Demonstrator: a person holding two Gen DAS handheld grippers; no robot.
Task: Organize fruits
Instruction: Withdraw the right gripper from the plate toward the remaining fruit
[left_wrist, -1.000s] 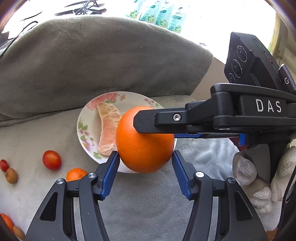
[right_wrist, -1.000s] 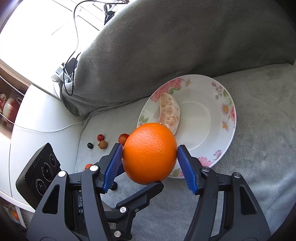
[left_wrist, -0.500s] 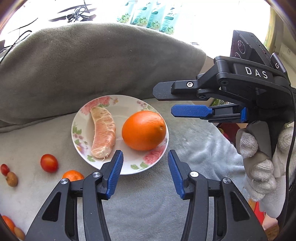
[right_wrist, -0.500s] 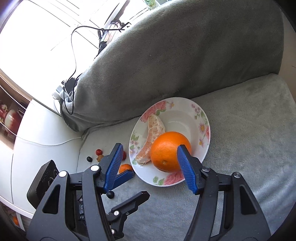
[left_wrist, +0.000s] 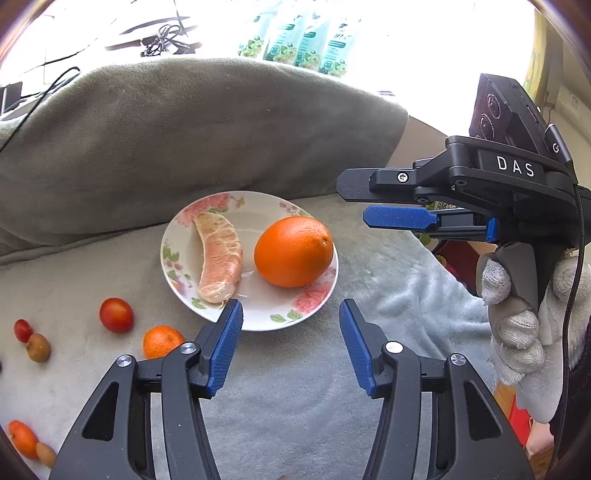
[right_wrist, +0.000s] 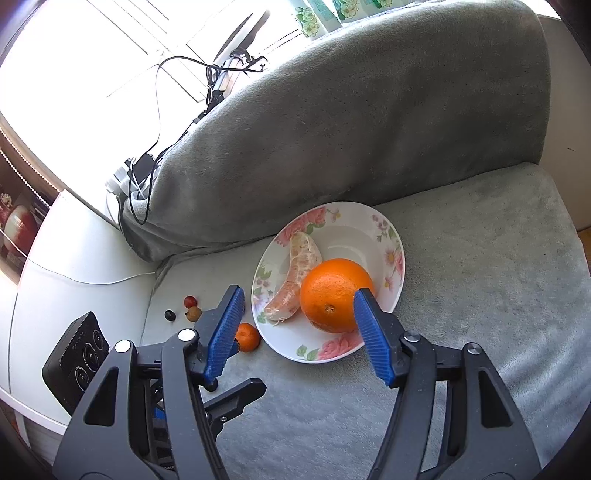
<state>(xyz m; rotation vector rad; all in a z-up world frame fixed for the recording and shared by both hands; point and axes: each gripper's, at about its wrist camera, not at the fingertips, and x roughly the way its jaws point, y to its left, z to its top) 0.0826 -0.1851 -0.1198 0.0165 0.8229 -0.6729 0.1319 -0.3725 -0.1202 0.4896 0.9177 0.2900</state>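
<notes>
A large orange (left_wrist: 293, 251) (right_wrist: 334, 295) rests on the flowered white plate (left_wrist: 258, 314) (right_wrist: 369, 225), beside a peeled pomelo segment (left_wrist: 219, 264) (right_wrist: 295, 275). My left gripper (left_wrist: 291, 338) hovers just short of the plate's near rim; its jaws are opening and nothing is between them. My right gripper (right_wrist: 297, 326) (left_wrist: 369, 201) hangs open above and to the right of the plate, holding nothing, apart from the orange. A small tangerine (left_wrist: 162, 341) (right_wrist: 247, 336) and a red tomato (left_wrist: 116, 314) lie on the grey cushion left of the plate.
Several small fruits (left_wrist: 31, 339) (right_wrist: 190, 308) are scattered at the cushion's left edge. A grey backrest cushion (left_wrist: 184, 147) rises behind the plate. Cables (right_wrist: 162, 122) and a white table (right_wrist: 74, 258) sit at the left. A gloved hand (left_wrist: 517, 325) grips the right gripper's handle.
The right gripper let go of the orange onto the plate, then rose and drew back. The left gripper narrowed its jaws, then widened them again.
</notes>
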